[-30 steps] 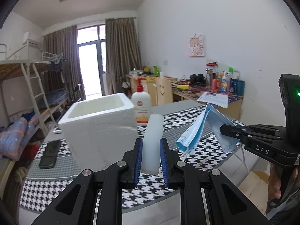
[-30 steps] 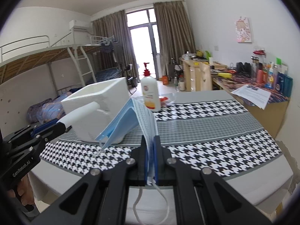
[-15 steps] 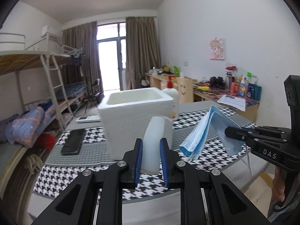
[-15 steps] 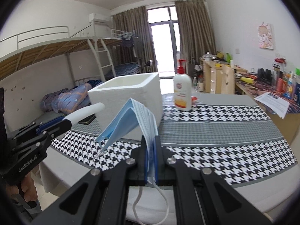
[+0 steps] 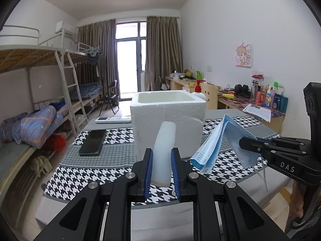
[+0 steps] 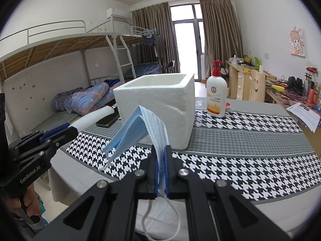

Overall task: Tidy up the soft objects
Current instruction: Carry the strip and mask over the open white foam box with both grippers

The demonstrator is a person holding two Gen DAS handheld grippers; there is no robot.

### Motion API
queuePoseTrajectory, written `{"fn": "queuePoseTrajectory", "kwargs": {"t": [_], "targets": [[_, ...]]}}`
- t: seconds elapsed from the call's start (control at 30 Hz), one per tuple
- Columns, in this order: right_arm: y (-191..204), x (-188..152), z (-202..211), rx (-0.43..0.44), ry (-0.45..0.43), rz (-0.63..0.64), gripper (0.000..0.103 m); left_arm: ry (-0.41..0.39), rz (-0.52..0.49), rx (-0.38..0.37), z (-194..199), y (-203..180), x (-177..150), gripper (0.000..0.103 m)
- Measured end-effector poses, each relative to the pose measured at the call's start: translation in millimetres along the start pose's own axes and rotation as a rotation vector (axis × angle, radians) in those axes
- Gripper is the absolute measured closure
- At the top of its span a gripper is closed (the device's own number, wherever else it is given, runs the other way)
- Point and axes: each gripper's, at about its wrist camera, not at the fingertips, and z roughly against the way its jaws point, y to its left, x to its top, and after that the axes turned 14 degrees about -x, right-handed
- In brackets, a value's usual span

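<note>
Change: over the last second both grippers swung left across the table; the foam box [image 5: 168, 120] moved from left of the left gripper [image 5: 162, 170] to directly ahead of it, and the lotion bottle [image 6: 216, 98] went mostly behind the box in the left view.
Meaning: judged as alignment for dropping the soft items into the box; neither had been released.
Left claw: narrow, clamped on a white strip [image 5: 164, 150] that stood up between the pads.
Right claw: nearly closed, pinching folded blue masks [image 6: 144, 128]; ear loops hung below the jaws.
Task items: both in the air, short of the box's near wall and lower than its rim.
Edges: the box rim stood above both loads, so a lift appeared necessary before advancing.
Open room: bare tablecloth [image 6: 240, 140] lay right of the box; a phone [image 5: 92, 142] and a remote [image 5: 113, 119] lay to its left.
Clearance: the grippers were near each other, masks just beside the strip.
</note>
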Motion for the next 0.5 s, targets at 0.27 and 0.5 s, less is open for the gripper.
{"fn": "queuePoseTrajectory", "kwargs": {"t": [0.27,0.5], "targets": [[4.4,3.7,-1.5,-0.012,-0.002,0.006,0.095,-0.001,0.007,-0.001,2.6,6.7,2.7,0.083],[5.0,13.8,-1.6,-0.016,-0.011,0.012,0.095,-0.017,0.020,-0.007,1.4,11.2,13.3,0.083]]}}
